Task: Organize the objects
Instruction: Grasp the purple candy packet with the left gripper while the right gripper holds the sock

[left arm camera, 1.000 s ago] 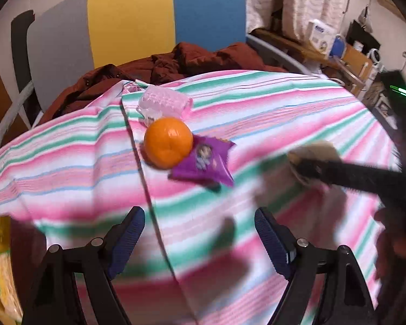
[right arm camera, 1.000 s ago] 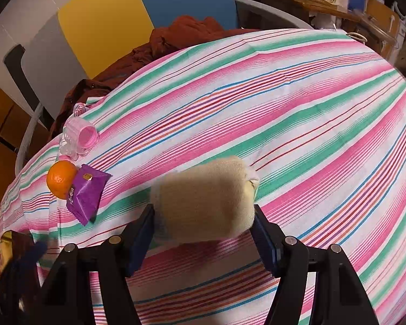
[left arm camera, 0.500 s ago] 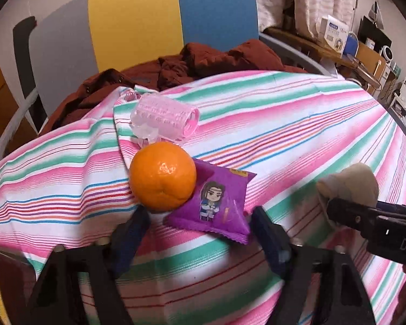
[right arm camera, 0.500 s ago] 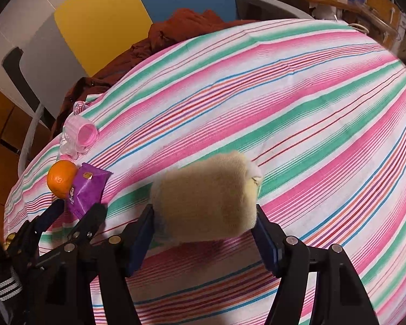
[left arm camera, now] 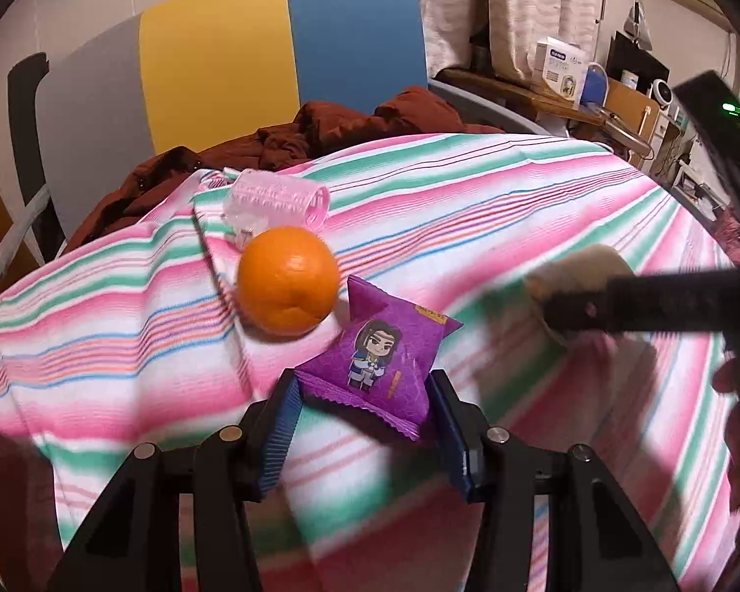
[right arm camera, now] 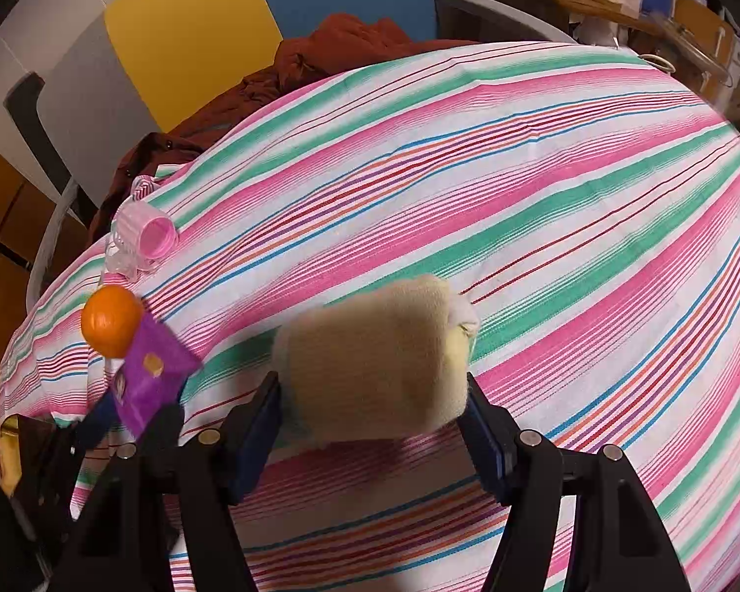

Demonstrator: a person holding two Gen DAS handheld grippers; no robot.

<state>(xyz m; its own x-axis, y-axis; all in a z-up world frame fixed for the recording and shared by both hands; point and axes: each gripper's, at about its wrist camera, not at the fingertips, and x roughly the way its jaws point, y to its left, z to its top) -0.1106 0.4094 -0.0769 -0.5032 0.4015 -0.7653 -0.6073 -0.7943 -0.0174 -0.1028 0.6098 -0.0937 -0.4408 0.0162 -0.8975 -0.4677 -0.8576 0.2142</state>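
orange fruit (left arm camera: pixel 287 280) and pink roller (left arm camera: pixel 276 196) crowd the packet (left arm camera: pixel 376 356).

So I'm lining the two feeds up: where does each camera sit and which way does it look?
Left wrist: behind the left gripper, looking down at the purple snack packet between its jaws, with the orange beyond.
Right wrist: behind the right gripper, looking down at the beige plush toy it holds.
Shared: packet, orange, pink roller, striped cloth, and each other's gripper.
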